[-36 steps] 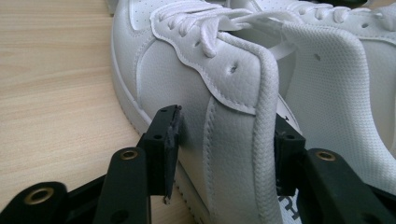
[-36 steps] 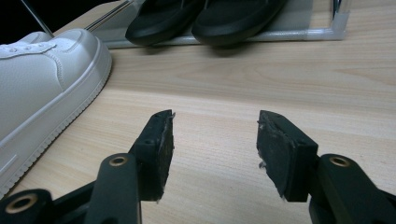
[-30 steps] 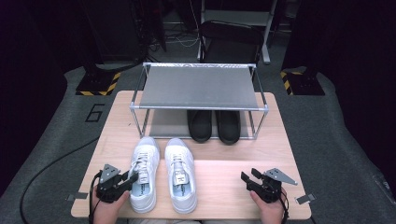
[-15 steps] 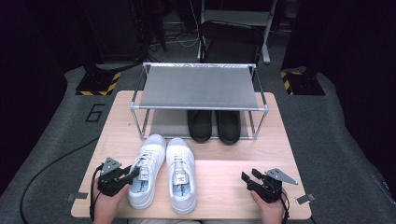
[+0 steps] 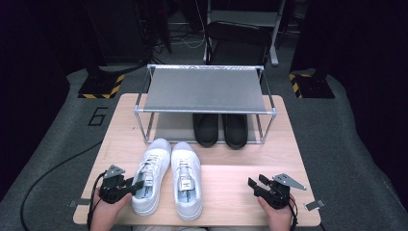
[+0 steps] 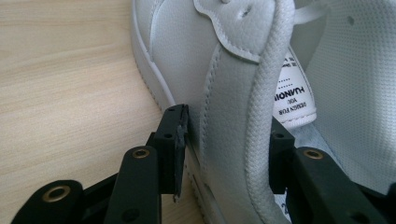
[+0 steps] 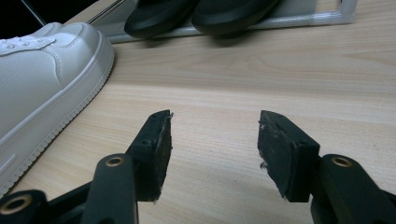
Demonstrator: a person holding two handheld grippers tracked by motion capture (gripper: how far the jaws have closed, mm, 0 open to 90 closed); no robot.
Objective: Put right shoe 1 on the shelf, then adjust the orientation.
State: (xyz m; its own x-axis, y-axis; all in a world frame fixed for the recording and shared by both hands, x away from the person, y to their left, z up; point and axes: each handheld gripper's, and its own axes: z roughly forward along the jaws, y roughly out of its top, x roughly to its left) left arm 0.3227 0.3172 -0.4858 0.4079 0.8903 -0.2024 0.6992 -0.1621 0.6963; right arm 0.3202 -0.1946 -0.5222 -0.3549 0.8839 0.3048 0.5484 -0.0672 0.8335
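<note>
Two white sneakers lie on the wooden table (image 5: 231, 168), toes toward the rack. The left white sneaker (image 5: 153, 178) is angled, heel out to the left; the right white sneaker (image 5: 186, 180) lies straight. My left gripper (image 5: 137, 185) is at the angled sneaker's heel opening. In the left gripper view its jaws (image 6: 229, 149) straddle the sneaker's side wall (image 6: 224, 70), one outside and one inside; they have just been opening and no longer squeeze it. My right gripper (image 5: 252, 185) rests open near the front right edge, with nothing between its jaws (image 7: 215, 149).
A metal shoe rack (image 5: 204, 89) with a grey top shelf stands at the back of the table. A pair of black shoes (image 5: 220, 130) sits on its lower level, also in the right gripper view (image 7: 201, 14). Bare wood separates the right sneaker (image 7: 42, 79) from my right gripper.
The left sneaker's heel has swung left, so it now lies angled to its mate. The left jaws have spread apart around its side wall. The right gripper has not moved.
</note>
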